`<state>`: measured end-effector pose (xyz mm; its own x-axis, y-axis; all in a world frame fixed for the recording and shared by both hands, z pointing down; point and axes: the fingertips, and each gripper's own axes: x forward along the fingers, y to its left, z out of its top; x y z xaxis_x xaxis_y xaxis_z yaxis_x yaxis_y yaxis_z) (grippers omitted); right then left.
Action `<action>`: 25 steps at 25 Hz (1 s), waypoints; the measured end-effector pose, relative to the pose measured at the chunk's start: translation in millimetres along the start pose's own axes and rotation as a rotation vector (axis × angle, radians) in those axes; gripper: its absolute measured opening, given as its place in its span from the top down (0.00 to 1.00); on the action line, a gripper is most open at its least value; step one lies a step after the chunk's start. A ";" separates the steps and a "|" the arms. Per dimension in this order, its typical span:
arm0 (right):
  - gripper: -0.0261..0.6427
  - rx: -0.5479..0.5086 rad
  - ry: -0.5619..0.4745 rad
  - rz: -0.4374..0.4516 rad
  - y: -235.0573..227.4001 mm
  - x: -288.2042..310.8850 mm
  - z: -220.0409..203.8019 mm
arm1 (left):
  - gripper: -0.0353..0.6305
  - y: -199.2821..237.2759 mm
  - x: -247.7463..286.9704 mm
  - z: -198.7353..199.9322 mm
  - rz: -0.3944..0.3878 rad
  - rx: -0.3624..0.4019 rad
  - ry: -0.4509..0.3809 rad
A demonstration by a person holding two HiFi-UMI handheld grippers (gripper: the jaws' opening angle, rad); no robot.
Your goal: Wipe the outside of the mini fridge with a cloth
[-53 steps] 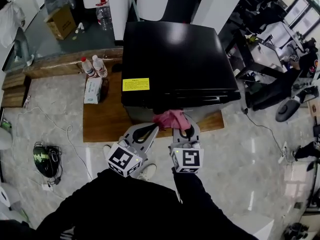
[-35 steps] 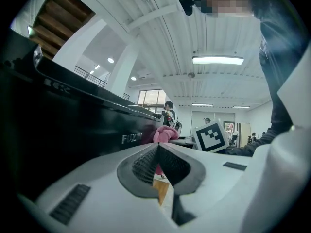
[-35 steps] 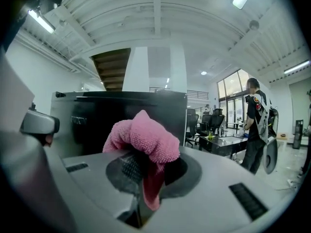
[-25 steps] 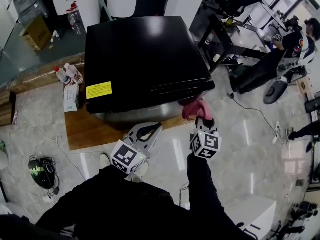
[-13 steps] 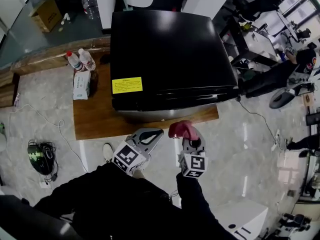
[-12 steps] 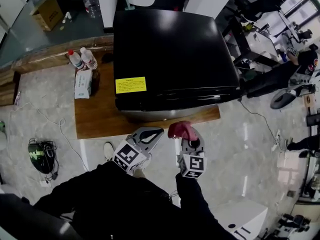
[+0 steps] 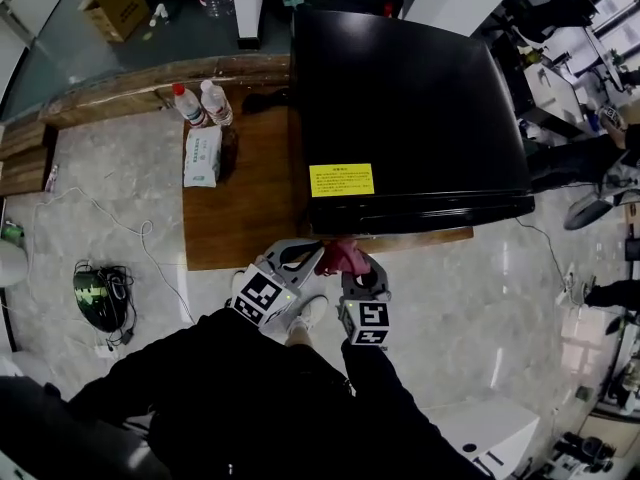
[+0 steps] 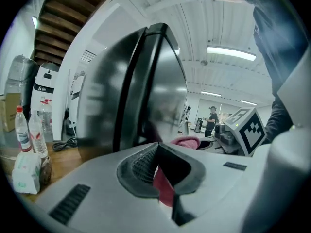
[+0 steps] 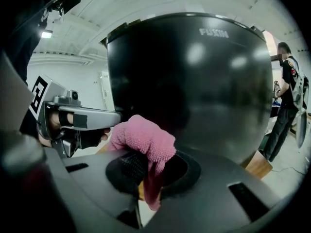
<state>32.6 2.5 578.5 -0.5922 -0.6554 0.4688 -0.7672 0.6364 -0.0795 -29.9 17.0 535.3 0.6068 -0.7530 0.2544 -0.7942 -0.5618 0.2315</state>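
Observation:
The black mini fridge [image 7: 410,98] stands on a low wooden platform [image 7: 235,218], with a yellow label [image 7: 340,180] near its front left edge. My right gripper [image 7: 352,266] is shut on a pink cloth [image 7: 343,255], which is bunched against the lower front of the fridge near its left corner. In the right gripper view the cloth [image 9: 143,137] bulges over the jaws [image 9: 146,166] just before the glossy door [image 9: 194,81]. My left gripper [image 7: 316,251] is beside the cloth, tips together and holding nothing. Pink cloth [image 8: 187,141] shows past its jaws [image 8: 155,147].
Two water bottles [image 7: 200,101] and a tissue pack [image 7: 203,155] sit on the platform left of the fridge. A cable and a green-black object [image 7: 100,293] lie on the tiled floor at left. A person [image 9: 289,91] stands to the right, near desks and chairs.
My right gripper carried the cloth from the fridge's front right corner leftwards to its front left part. The left gripper stayed shut and low, now right next to the cloth.

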 end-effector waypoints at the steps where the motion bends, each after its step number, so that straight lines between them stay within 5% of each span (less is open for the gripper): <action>1: 0.88 0.003 0.012 0.004 5.5 9.4 -2.4 | 0.94 7.0 -1.9 -3.8 0.001 0.005 0.010; 12: 0.88 0.095 0.049 -0.026 10.0 36.7 -9.6 | 0.94 9.1 -10.6 -20.0 -0.026 0.006 0.036; 25: 0.87 0.096 0.066 -0.082 -80.2 21.4 -32.7 | 0.94 -41.1 36.9 -38.7 -0.036 0.031 0.040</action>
<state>89.5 -49.3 623.7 -0.5115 -0.6731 0.5341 -0.8342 0.5380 -0.1209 26.4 25.5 571.5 0.6353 -0.7181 0.2842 -0.7721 -0.5990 0.2123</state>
